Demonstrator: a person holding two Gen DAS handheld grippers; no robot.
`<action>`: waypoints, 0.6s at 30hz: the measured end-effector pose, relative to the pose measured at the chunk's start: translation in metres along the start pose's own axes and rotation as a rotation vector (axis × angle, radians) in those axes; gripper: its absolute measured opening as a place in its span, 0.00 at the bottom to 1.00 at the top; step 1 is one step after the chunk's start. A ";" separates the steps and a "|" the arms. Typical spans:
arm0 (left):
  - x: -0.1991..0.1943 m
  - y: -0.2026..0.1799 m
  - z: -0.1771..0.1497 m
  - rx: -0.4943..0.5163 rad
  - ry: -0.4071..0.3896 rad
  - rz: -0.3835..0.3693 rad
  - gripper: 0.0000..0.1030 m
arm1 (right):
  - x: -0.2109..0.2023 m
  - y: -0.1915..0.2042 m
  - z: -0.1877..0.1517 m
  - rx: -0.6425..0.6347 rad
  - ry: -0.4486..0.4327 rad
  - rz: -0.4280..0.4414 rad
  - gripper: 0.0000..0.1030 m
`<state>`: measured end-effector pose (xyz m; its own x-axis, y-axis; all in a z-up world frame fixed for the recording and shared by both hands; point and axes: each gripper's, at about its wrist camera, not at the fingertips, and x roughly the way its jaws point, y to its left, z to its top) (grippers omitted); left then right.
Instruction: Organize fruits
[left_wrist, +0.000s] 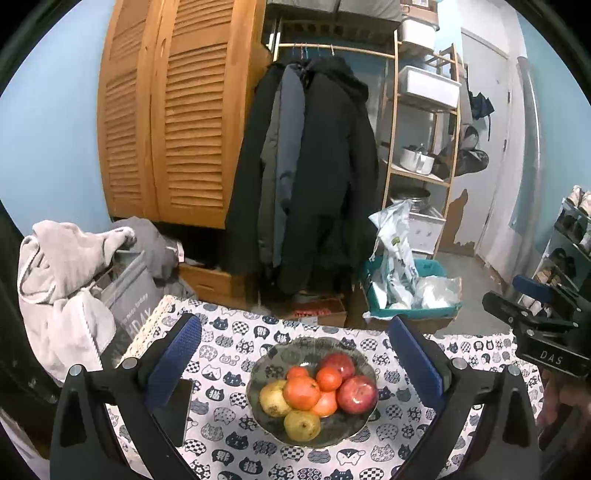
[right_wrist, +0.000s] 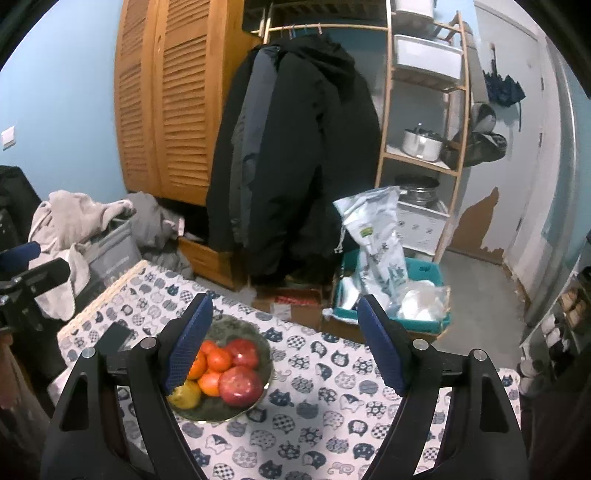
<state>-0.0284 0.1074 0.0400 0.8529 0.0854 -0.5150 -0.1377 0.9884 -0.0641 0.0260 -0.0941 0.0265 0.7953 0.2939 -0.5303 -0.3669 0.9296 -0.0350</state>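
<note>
You are holding your left gripper (left_wrist: 295, 354) above the table, and its two blue fingers (left_wrist: 177, 354) are standing wide apart with nothing between them. The bowl (left_wrist: 266, 362) is sitting on the table with the cat cloth (left_wrist: 229, 332), right in the gap between those fingers as the left camera sees it. All the fruit is lying piled in the bowl. Two red apples (left_wrist: 356, 393) are resting on the right side, one behind the other. The oranges (left_wrist: 301, 393) are sitting in the middle, touching each other. Two yellow pears (left_wrist: 302, 424) are lying at the front and left of the pile. You are holding your right gripper (right_wrist: 284, 343) above the table too, to the right of the bowl, and its fingers (right_wrist: 384, 354) are also spread wide and gripping nothing. In the right camera the bowl (right_wrist: 221, 413) is showing low on the left, partly hidden behind the left blue finger, with a red apple (right_wrist: 240, 386) at the front. Your right gripper's black body (left_wrist: 546, 332) is showing at the right edge of the left camera. Behind the table dark coats (left_wrist: 314, 166) are hanging on a rail, next to a wooden wardrobe (left_wrist: 173, 122) with slatted doors. A wooden shelf (right_wrist: 421, 155) is standing to the right of the coats with a pot (right_wrist: 421, 142) on it.
</note>
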 end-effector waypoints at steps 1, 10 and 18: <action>-0.001 -0.002 0.000 0.003 -0.005 -0.002 0.99 | -0.001 -0.002 -0.001 0.005 -0.004 -0.002 0.77; -0.004 -0.014 0.001 0.026 -0.031 0.005 0.99 | -0.009 -0.013 -0.008 0.003 -0.027 -0.038 0.77; -0.006 -0.019 0.002 0.036 -0.040 0.009 0.99 | -0.010 -0.014 -0.008 0.003 -0.029 -0.037 0.77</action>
<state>-0.0297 0.0883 0.0460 0.8710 0.0989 -0.4812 -0.1281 0.9914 -0.0283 0.0194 -0.1120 0.0257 0.8219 0.2652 -0.5042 -0.3353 0.9407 -0.0518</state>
